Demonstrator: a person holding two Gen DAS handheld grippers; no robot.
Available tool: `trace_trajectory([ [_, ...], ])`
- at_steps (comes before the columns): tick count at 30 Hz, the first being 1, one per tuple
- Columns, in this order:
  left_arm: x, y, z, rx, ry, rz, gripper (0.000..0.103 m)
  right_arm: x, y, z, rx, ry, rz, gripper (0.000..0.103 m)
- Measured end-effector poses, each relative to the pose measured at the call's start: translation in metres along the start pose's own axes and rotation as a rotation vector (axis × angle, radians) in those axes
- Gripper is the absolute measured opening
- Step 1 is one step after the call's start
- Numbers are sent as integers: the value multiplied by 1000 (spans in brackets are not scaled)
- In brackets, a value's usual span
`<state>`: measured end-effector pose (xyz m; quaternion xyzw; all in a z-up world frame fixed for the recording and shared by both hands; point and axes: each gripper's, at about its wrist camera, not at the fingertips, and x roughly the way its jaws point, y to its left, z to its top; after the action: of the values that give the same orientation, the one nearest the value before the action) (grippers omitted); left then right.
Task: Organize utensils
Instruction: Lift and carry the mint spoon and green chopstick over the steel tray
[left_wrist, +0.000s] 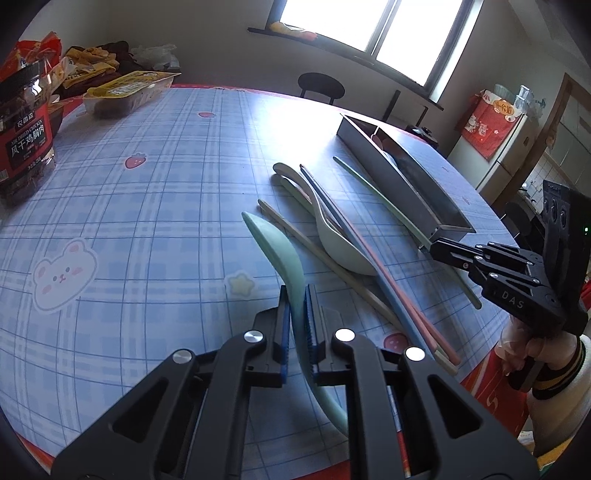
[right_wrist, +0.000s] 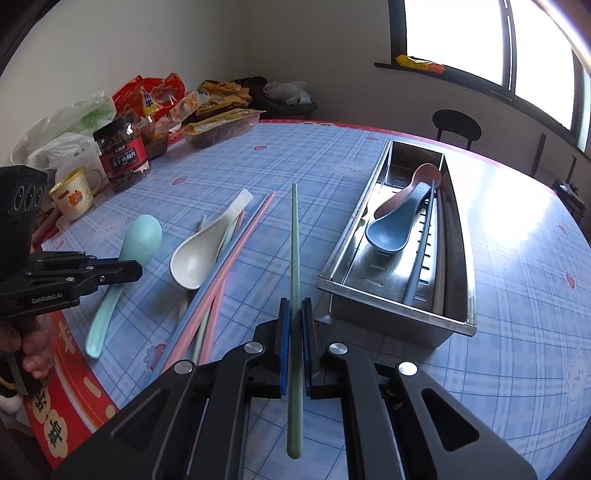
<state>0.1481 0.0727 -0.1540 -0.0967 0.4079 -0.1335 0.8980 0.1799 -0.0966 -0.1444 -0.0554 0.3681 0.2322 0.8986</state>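
My left gripper (left_wrist: 295, 295) is shut on the handle of a mint-green spoon (left_wrist: 275, 243), whose bowl (right_wrist: 142, 236) rests on the checked tablecloth. My right gripper (right_wrist: 294, 308) is shut on a pale green chopstick (right_wrist: 294, 236) that points away along the table, just left of the steel utensil tray (right_wrist: 340, 258). In the tray lie a blue spoon (right_wrist: 391, 230), a pink spoon (right_wrist: 424, 177) and some chopsticks. Between the grippers lie a white spoon (right_wrist: 195, 258) and a bundle of blue, pink and beige chopsticks (right_wrist: 225, 266).
Snack bags (right_wrist: 159, 96), a red-labelled jar (right_wrist: 123, 155) and a printed mug (right_wrist: 74, 192) crowd the table's far left. A packaged food tray (left_wrist: 129, 88) lies near them. A dark chair (right_wrist: 456, 125) stands beyond the table under the window. A hand (right_wrist: 33, 350) holds the left gripper.
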Motion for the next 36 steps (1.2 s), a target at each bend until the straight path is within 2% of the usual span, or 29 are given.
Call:
trace_trajectory([
  [14,-13,5,-1,-32,-64,23,12,-23,-20,-3,93,-124,56,6],
  [24,-19,-1,0,-2,-62,24,12,-36,-59,-1,282,-164,122,6],
  [27,-27,-6,12,-9,-68,4,12,-43,-76,8,347,-198,169,6],
  [32,-39,-31,46,38,-108,-28,12,-43,-103,39,413,-258,137,6],
  [36,-31,-64,77,103,-109,-39,12,-29,-128,59,517,-281,109,6],
])
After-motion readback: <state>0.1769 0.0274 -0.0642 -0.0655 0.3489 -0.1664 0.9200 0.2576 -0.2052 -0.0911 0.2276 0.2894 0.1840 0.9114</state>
